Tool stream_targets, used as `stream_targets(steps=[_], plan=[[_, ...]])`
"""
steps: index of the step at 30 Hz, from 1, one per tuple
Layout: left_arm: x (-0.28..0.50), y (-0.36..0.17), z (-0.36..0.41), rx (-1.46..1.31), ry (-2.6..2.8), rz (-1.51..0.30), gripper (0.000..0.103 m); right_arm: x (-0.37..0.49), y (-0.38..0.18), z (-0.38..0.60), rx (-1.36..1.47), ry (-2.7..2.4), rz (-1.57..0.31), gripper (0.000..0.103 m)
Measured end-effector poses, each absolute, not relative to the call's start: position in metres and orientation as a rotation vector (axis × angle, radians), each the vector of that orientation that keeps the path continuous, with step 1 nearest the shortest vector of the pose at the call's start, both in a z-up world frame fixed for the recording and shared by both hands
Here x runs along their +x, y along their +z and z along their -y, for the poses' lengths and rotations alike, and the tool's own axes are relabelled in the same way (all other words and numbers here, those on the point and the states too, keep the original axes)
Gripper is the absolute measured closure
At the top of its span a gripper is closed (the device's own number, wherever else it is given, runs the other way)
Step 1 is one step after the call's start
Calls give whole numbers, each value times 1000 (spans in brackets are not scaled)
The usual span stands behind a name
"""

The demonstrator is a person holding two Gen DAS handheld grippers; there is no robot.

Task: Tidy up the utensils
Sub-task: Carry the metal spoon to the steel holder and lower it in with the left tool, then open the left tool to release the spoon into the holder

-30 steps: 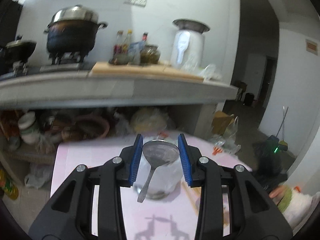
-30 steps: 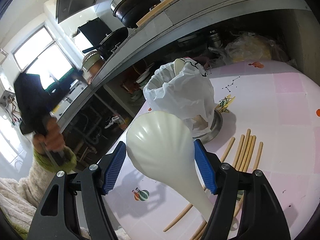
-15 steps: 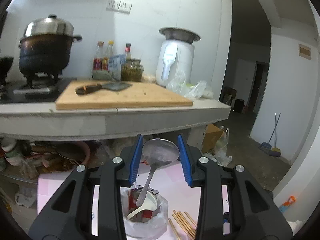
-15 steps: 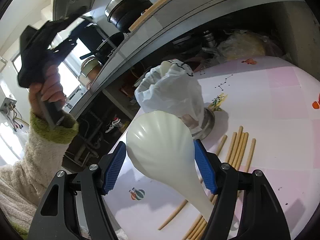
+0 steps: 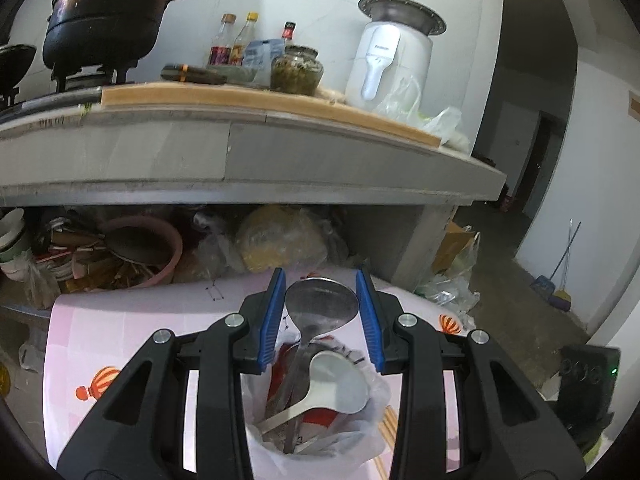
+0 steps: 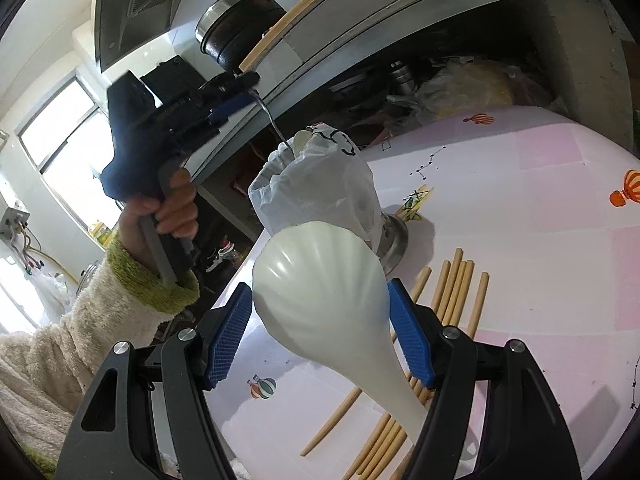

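The left gripper (image 5: 321, 316) grips a metal spoon (image 5: 320, 307) by its bowl, both blue pads pressed against the bowl's edges. The spoon hangs handle-down, and the handle reaches into the bag-lined container (image 5: 316, 432) directly beneath the gripper, where a white spoon (image 5: 336, 388) already leans among other metal utensils. From the other side, the left hand (image 6: 168, 216) holds that gripper above and to the left of the same container (image 6: 316, 188), the thin metal handle running down into its mouth.

The right gripper (image 6: 320, 332) clamps a white ladle (image 6: 324, 300) by its wide shell-ribbed bowl, the handle pointing back toward the camera. It hovers just in front of the container, over the pink table (image 6: 520, 220). Wooden chopsticks (image 6: 452, 292) lie loose on the table beside the container's base, partly under the ladle.
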State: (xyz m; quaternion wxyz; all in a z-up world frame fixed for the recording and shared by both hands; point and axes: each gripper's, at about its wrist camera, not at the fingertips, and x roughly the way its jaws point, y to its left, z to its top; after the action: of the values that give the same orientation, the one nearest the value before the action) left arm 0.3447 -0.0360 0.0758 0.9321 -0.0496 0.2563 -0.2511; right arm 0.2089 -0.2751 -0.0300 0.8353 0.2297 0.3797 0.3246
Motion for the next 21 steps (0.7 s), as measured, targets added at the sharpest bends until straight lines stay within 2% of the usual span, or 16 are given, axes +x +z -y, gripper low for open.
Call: stream_targets(steps=[21], plan=[[355,29,49,63,-404,-619,69,203,-27,279,480,679,-803,36]])
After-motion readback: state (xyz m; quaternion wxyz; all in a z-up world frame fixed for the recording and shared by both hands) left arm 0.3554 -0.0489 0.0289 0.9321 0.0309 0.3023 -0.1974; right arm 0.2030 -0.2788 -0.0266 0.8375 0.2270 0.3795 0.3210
